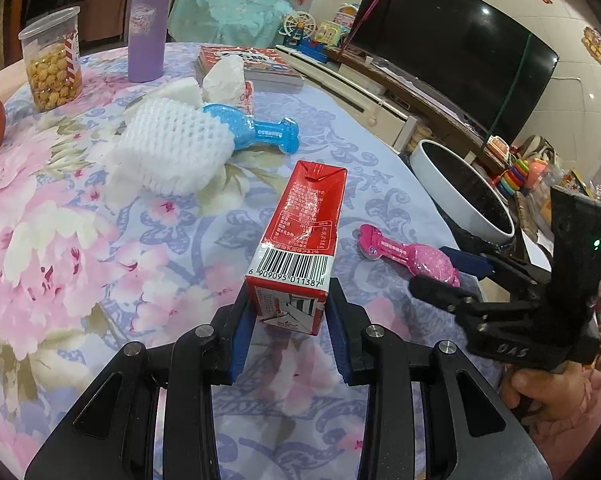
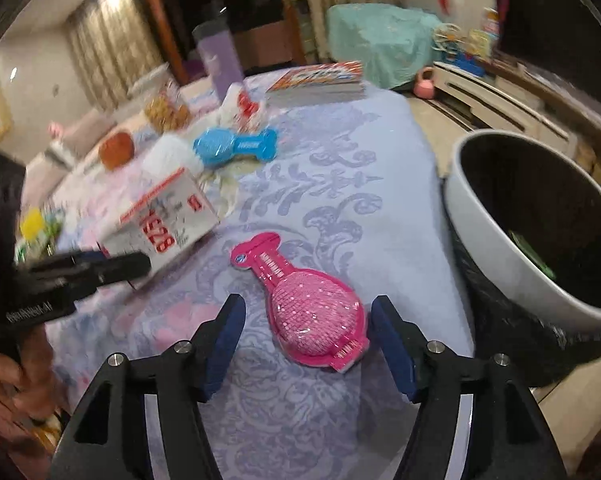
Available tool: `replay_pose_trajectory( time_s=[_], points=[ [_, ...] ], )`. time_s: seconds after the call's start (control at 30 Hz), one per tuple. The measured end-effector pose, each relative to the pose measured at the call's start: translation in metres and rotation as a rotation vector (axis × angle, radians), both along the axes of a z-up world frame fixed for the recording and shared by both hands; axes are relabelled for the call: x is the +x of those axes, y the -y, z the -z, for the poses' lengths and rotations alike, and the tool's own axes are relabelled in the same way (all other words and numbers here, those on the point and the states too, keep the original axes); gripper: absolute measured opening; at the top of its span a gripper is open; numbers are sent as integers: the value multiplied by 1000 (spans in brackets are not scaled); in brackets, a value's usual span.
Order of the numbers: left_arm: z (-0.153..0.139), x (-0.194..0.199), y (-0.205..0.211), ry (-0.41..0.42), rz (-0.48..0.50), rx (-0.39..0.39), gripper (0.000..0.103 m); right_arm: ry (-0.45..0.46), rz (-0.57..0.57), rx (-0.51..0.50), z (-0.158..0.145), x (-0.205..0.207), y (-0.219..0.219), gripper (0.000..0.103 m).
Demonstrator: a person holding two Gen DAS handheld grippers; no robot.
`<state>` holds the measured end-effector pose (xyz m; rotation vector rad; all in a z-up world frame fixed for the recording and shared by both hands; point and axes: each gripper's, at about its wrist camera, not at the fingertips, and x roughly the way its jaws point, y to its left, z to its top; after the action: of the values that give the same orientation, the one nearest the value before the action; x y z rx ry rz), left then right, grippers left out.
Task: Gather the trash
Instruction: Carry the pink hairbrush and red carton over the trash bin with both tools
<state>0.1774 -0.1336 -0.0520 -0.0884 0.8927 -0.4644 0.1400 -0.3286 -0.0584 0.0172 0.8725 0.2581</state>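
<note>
Right now the left gripper [image 1: 288, 322] is clamped on the near end of a red and white drink carton [image 1: 298, 240] with a barcode on its side, its blue pads pressing the carton's two flanks; the carton lies lengthwise on the floral pink and lilac tablecloth [image 1: 80, 232], its folded top pointing away from the camera. The right gripper [image 2: 306, 336] stands with its jaws apart, one on each side of the round end of a flat pink plastic blister package [image 2: 300, 300] with a glittery bulb and a narrow neck; neither pad touches the package, which lies on the cloth close to the table's edge. Just beyond that edge stands a round white waste bin [image 2: 480, 240] lined with a black bag, near the pink package and to the right of both grippers. Farther back on the table lie a blue plastic package [image 1: 256, 132] of the same shape, a white foam fruit net [image 1: 168, 148] touching it, a crumpled white tissue [image 1: 224, 78], a clear jar of yellow snacks [image 1: 52, 60], a lilac tumbler [image 1: 148, 28] and a red printed book [image 1: 248, 64]. A hand [image 1: 540, 396] grips the right gripper's handle at the lower right of the left wrist view.
</note>
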Motion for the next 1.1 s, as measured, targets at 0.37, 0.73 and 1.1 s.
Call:
replay_pose_trajectory(
  time_s=[0.37,0.73,1.1],
  points=[
    [-4,-2,6,3,25,-10,33,13,53,47,0,-9,15,51],
    [-17,-4,45,33,111,-17,33,59,177,139,-21,-30,56,51],
    [-33,-3,103,74,221,-12,33,107,271,128,-42,-43,100,51]
  ],
)
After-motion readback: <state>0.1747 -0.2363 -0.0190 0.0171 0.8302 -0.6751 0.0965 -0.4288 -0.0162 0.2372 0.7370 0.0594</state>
